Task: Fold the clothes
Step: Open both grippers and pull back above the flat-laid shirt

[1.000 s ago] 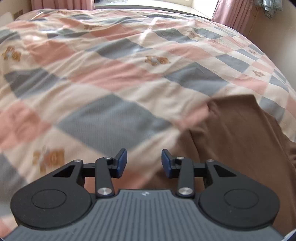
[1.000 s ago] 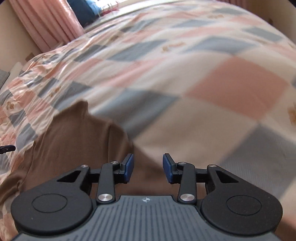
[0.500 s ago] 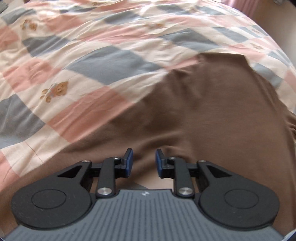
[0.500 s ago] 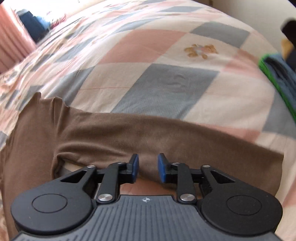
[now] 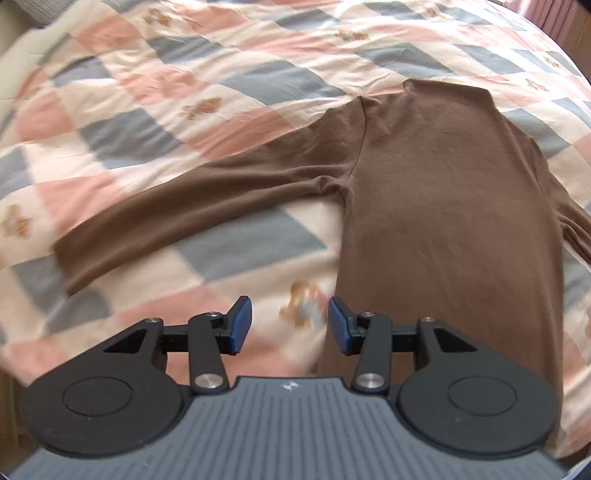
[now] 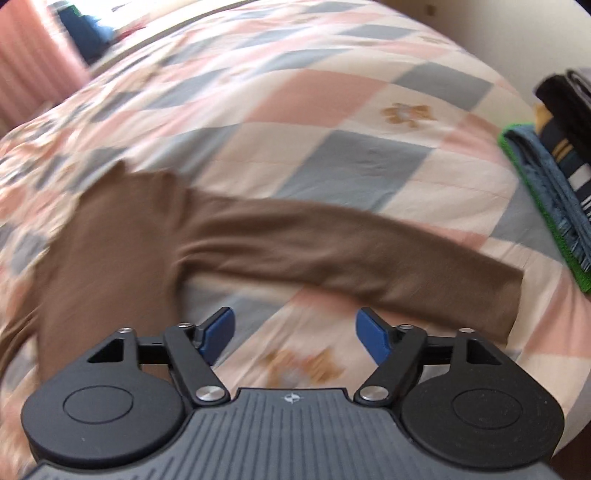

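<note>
A brown long-sleeved top (image 5: 443, 192) lies flat on the checked bed cover (image 5: 258, 81), both sleeves spread sideways. In the left wrist view its left sleeve (image 5: 177, 206) runs out to the left. My left gripper (image 5: 290, 325) hovers open over the cover just left of the top's lower side edge, holding nothing. In the right wrist view the same brown top (image 6: 118, 236) sends its other sleeve (image 6: 369, 254) to the right. My right gripper (image 6: 295, 334) is wide open above the cover below that sleeve, empty.
A stack of folded clothes (image 6: 554, 177), blue, green and dark striped, sits at the bed's right edge. Pink curtains (image 6: 33, 62) and a dark blue item (image 6: 86, 31) stand beyond the far side of the bed (image 6: 332, 92).
Both grippers have pulled back and lifted off the top and opened wider. The top, earlier bunched close under the fingers, now lies spread out with both sleeves extended.
</note>
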`<state>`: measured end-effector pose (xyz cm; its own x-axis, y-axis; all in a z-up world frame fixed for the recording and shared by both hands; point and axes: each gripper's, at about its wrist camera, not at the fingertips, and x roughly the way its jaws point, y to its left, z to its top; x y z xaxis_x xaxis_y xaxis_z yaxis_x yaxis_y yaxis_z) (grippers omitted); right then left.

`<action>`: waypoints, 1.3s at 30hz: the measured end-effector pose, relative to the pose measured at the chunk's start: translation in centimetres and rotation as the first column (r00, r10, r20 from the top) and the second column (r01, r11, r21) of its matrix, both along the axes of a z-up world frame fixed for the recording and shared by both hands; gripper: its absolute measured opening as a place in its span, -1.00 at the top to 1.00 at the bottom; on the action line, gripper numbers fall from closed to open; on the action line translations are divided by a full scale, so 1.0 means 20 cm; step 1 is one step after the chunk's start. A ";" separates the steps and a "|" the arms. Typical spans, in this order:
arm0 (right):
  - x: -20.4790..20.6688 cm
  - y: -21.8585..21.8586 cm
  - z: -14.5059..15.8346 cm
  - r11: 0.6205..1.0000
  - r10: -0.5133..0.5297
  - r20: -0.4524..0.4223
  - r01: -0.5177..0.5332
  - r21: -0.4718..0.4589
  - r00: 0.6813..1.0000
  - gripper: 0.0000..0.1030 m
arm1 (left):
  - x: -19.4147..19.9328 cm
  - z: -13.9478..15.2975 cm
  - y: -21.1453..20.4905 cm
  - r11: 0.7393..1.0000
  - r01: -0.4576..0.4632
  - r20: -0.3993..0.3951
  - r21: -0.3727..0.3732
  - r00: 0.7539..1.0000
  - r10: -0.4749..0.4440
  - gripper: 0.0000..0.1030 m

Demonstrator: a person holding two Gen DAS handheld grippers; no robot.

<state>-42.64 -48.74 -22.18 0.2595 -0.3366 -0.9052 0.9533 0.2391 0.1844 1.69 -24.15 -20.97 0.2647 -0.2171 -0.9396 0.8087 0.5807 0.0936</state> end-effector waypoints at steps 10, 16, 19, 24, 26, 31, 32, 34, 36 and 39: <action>0.15 0.37 0.34 0.995 0.093 0.038 -0.092 -0.025 0.995 -0.86 | -0.24 0.38 0.25 0.999 -0.034 0.085 -0.019 0.996 0.035 -0.13; 0.24 0.62 0.48 0.990 0.119 0.034 -0.116 -0.081 0.992 -0.88 | -0.29 0.51 0.40 0.999 0.011 0.090 -0.049 0.996 -0.006 -0.14; 0.29 0.76 0.53 0.989 0.122 0.039 -0.118 -0.089 0.992 -0.88 | -0.30 0.56 0.49 0.997 0.038 0.094 -0.064 0.995 -0.032 -0.18; 0.39 1.03 0.58 0.986 0.133 0.015 -0.131 -0.103 0.991 -0.88 | -0.31 0.60 0.64 0.993 0.097 0.113 -0.068 0.990 -0.089 -0.18; 0.42 1.14 0.59 0.985 0.138 0.008 -0.136 -0.110 0.990 -0.88 | -0.31 0.61 0.71 0.989 0.124 0.112 -0.076 0.987 -0.115 -0.18; 0.44 1.38 0.61 0.985 0.118 -0.016 -0.119 -0.122 0.993 -0.90 | -0.34 0.63 0.85 0.976 0.198 0.109 -0.094 0.976 -0.187 -0.21; 0.44 1.42 0.62 0.986 0.110 -0.023 -0.112 -0.126 0.994 -0.90 | -0.35 0.63 0.87 0.972 0.212 0.108 -0.097 0.973 -0.202 -0.23; 0.43 1.50 0.63 0.986 0.093 -0.034 -0.097 -0.137 0.995 -0.90 | -0.37 0.64 0.92 0.965 0.242 0.108 -0.103 0.967 -0.231 -0.25; 0.41 1.57 0.65 0.985 0.076 -0.038 -0.081 -0.150 0.996 -0.90 | -0.39 0.64 0.96 0.957 0.267 0.109 -0.112 0.961 -0.255 -0.26; 0.38 1.66 0.67 0.984 0.054 -0.042 -0.060 -0.169 0.998 -0.91 | -0.42 0.64 1.00 0.944 0.304 0.110 -0.126 0.950 -0.291 -0.26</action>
<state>-35.02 -15.62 -8.74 0.2498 -0.4721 -0.8454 0.9428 0.3178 0.1012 -6.76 -4.13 -8.21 0.2488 -0.4264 -0.8696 0.9388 0.3271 0.1082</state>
